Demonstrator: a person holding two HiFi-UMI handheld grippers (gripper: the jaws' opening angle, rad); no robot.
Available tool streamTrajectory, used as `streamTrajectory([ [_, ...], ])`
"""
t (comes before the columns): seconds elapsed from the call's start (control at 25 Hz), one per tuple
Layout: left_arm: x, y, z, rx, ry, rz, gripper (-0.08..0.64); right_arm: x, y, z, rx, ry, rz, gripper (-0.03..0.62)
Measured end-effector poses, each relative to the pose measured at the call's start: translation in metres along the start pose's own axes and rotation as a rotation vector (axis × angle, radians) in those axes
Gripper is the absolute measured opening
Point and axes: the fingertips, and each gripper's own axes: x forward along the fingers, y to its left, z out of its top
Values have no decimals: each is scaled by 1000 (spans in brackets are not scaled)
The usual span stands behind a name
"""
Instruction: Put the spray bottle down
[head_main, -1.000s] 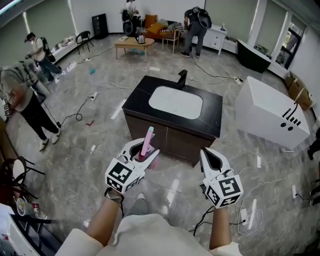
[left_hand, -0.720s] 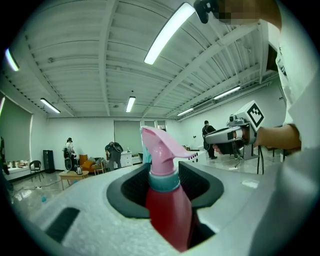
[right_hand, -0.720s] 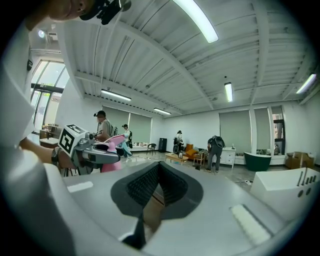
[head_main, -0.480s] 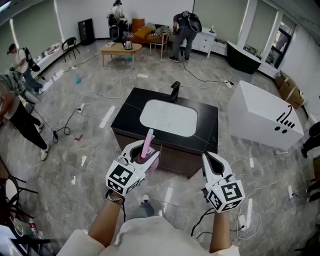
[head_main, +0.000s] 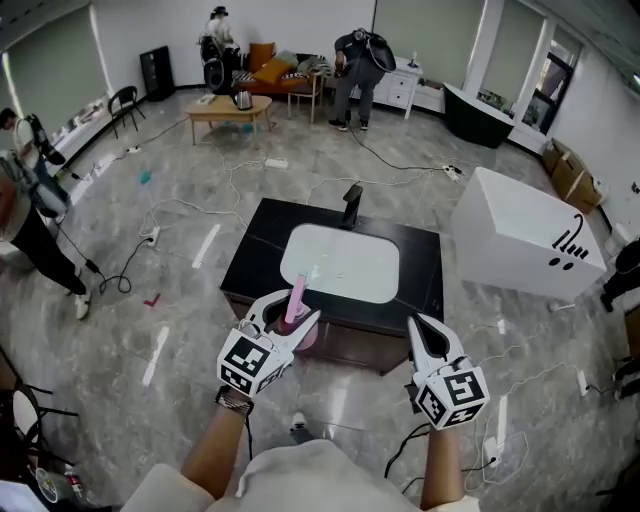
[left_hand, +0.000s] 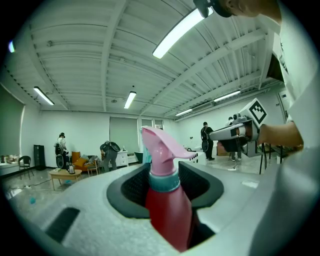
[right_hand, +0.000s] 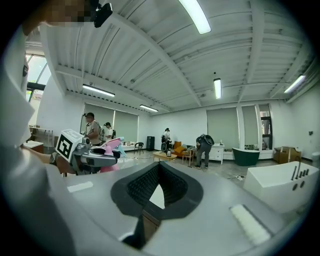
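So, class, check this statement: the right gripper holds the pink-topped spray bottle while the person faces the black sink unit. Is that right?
Not quite. It is the left gripper that holds the pink-topped spray bottle, clamped between its jaws, as the left gripper view shows. The right gripper holds nothing. The rest stands: the person faces the black sink unit.

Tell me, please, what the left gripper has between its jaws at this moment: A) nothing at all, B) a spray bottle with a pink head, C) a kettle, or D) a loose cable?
B: the left gripper is closed on the spray bottle, whose pink head stands up between the jaws in the left gripper view.
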Motion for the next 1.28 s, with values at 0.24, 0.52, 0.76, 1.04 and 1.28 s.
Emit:
streamTrajectory([
  [0.24, 15, 30, -1, 2, 2, -21, 186, 33, -10, 3, 13, 11, -35, 6],
  [0.52, 27, 55, -7, -6, 14, -39, 184, 65, -11, 11, 21, 4, -59, 6],
  [0.76, 46, 68, -9, -17, 16, -30, 184, 81, -20, 10, 5, 16, -58, 6],
  [1.04, 79, 69, -14, -22, 41, -19, 184, 98, -46, 6, 10, 19, -30, 6],
  [1.28, 109, 68, -8, -18, 56, 24, 184, 112, -76, 8, 2, 26, 16, 6],
])
